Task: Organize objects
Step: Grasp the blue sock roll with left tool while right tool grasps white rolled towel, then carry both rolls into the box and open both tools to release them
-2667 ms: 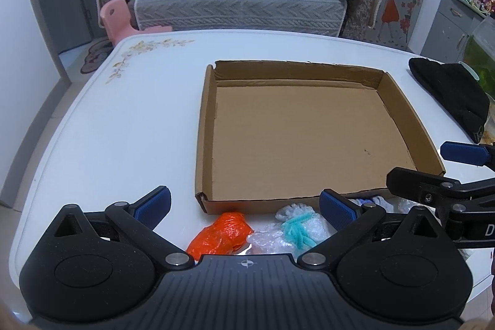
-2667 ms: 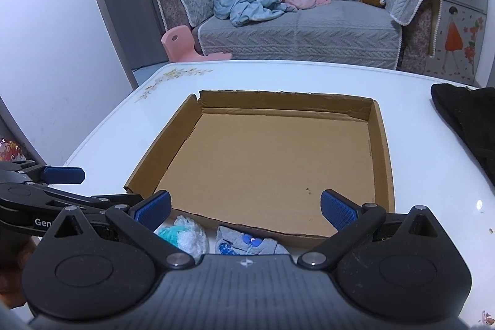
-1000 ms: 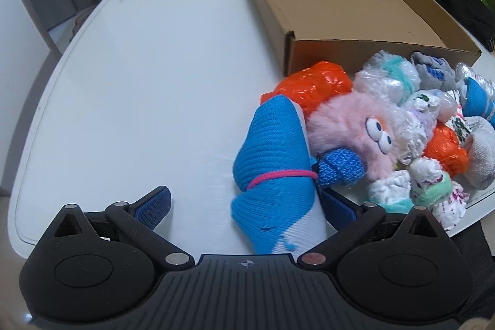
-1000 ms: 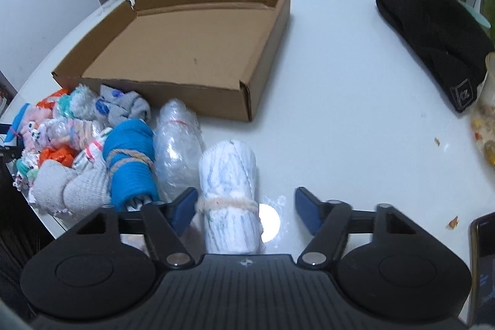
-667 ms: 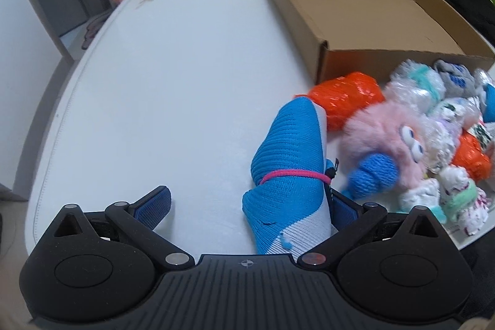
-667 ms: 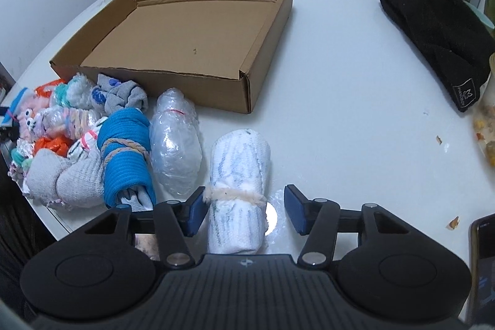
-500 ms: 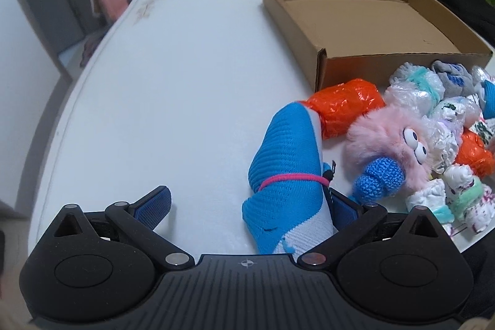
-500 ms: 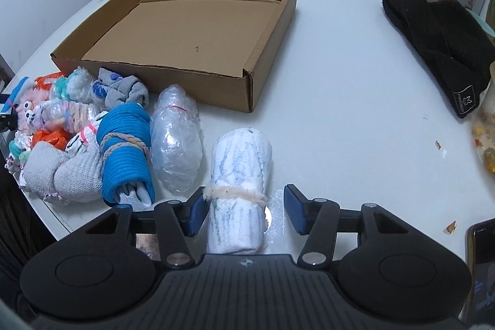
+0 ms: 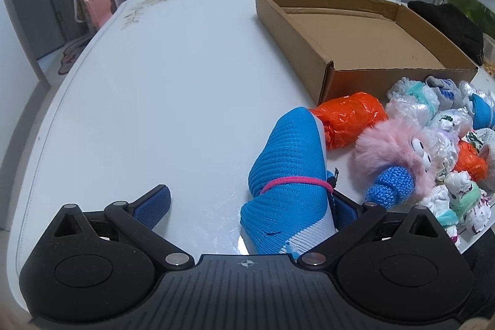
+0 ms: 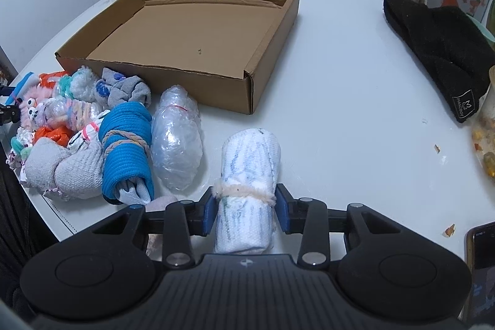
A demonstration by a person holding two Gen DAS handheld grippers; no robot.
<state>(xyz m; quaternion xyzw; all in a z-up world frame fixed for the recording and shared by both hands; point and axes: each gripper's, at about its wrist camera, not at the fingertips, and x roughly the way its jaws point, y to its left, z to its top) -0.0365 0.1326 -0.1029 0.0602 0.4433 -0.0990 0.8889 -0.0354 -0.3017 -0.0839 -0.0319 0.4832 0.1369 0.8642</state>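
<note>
Because the cardboard box (image 10: 198,30) is empty, the white sock roll (image 10: 247,187) is clamped by the right gripper (image 10: 246,214) for transfer; the left gripper (image 9: 247,206), spread wide, straddles the blue sock roll (image 9: 287,187)

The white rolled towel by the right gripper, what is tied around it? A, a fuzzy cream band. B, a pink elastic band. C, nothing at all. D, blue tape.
A: a fuzzy cream band circles the white rolled towel where the right gripper pads press its sides.
</note>
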